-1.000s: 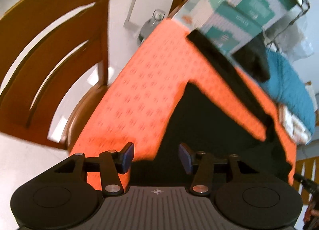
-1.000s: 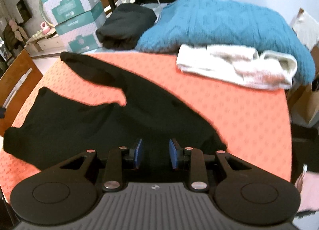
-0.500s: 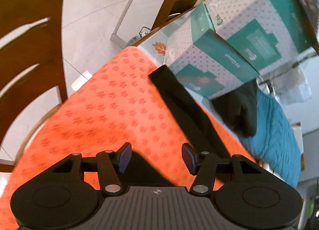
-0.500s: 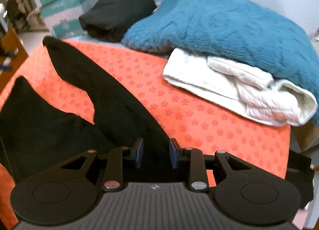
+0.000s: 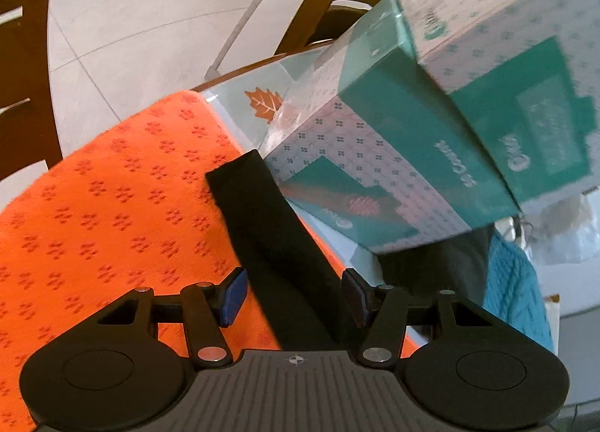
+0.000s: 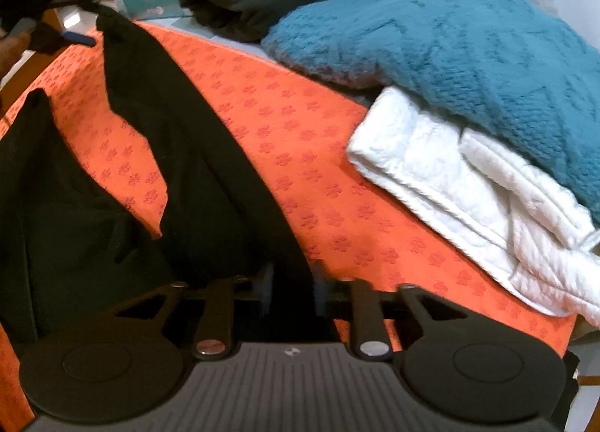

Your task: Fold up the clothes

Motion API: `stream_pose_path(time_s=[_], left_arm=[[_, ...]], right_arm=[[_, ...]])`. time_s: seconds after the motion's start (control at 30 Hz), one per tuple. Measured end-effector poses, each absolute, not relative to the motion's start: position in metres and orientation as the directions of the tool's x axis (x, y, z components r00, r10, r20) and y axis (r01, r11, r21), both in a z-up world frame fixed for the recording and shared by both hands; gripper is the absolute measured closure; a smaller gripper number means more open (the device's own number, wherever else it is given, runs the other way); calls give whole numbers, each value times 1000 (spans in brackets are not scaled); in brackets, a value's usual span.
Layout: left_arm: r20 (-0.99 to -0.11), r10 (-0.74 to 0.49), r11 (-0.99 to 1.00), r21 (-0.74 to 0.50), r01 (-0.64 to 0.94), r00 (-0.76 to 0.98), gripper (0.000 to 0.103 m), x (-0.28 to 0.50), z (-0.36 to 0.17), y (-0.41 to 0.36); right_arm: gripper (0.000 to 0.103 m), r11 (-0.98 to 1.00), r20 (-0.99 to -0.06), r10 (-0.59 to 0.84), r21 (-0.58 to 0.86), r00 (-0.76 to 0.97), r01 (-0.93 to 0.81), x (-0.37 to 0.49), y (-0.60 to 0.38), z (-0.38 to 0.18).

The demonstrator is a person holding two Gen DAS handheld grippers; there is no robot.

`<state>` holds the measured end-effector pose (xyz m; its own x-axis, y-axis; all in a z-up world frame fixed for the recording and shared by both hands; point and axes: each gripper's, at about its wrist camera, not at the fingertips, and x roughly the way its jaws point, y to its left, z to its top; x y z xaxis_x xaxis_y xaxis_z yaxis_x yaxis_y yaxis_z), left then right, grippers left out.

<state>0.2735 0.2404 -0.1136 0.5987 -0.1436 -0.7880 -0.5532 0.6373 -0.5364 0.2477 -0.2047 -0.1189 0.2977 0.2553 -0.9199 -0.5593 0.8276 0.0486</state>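
Black garment (image 6: pixel 195 177): matt smooth cloth. Orange mat (image 5: pixel 112 207): woven cloth w/ embossed flowers. Teal sweater (image 6: pixel 468 38): chunky rough knit. White towel (image 6: pixel 468 184): quilted. Boxes (image 5: pixel 431 132): printed cardboard. Chair (image 5: pixel 22 57): glossy wood.

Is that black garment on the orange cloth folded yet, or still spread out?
Spread out. The black garment lies flat on the orange cloth, one long sleeve stretched straight toward the boxes.
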Motion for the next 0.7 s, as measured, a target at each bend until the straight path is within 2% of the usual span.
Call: stream_pose_path(time_s=[0.07,0.1,0.13,0.2,0.3,0.7], left_arm=[[-794,-128,643,-523,-560,595,47,279,-116,240],[-790,-126,647,-524,-554,600,63,281,-116,241],[-785,-125,652,-527,-546,607,86,283,-115,241],[-772,-125,657,-535,-531,623,98,285,-112,242],[-743,-133,650,-565,-509,655,99,283,-101,242],[-628,-180,597,-682,-423,757,99,244,-30,241]], right_arm=[[99,820,-920,255,42,298,-571,249,-203,-119],[100,818,-917,246,24,313,-575,249,-203,-117],[100,817,-914,238,5,329,-577,249,-204,-115],[100,843,-894,208,-42,396,-536,253,-211,-107],[101,884,-879,205,-22,430,-467,259,-228,-98],[100,885,-819,250,-23,517,-465,220,-231,-65]])
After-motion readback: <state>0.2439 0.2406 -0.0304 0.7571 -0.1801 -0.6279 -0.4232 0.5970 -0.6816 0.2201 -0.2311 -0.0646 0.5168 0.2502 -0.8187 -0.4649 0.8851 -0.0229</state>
